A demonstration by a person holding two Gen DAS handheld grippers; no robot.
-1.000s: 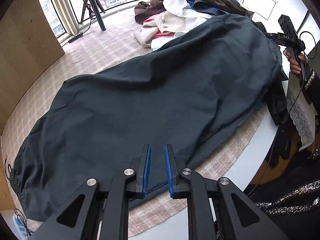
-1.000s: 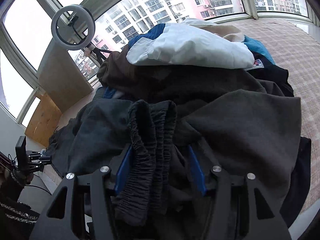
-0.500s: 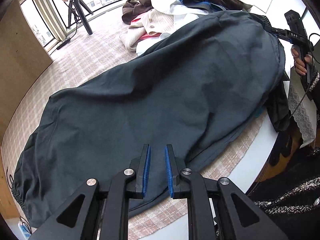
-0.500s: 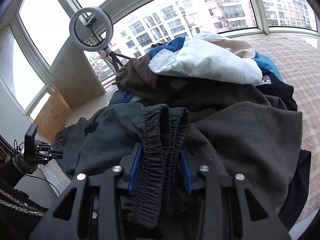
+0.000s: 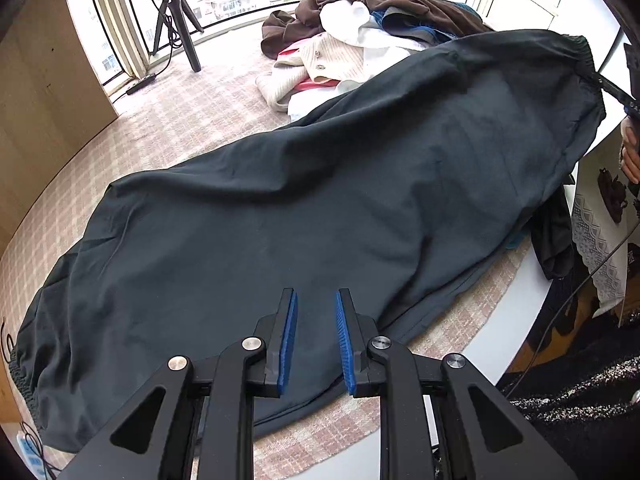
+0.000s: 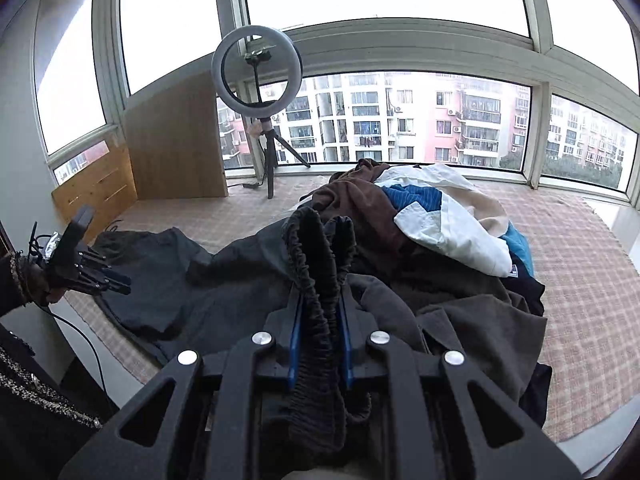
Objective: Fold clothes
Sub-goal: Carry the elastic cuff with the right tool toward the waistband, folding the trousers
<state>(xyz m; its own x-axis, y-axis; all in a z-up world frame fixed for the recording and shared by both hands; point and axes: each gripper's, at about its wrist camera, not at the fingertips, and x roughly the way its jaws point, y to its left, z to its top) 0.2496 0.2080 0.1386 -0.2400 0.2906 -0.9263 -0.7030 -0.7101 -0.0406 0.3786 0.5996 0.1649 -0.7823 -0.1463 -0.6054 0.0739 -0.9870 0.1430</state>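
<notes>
**Left wrist view: trousers laid long, waistband lifted at the far end**

Right wrist view shows the right gripper (image 6: 320,344) clamped on the bunched elastic waistband (image 6: 320,280) of the dark slate-grey trousers (image 5: 320,208), which lie stretched across the pink checked cloth (image 5: 180,120), their gathered cuffs at the near left. The left gripper (image 5: 316,336) hovers just above the near hem with its blue pads parted and nothing between them. To fold cleanly, I'd judge the waistband should travel low and straight toward the cuffs, with the left gripper pinning the near edge so the fabric doesn't slide. The heaped pile of mixed clothes (image 5: 360,48) behind could snag.
</notes>
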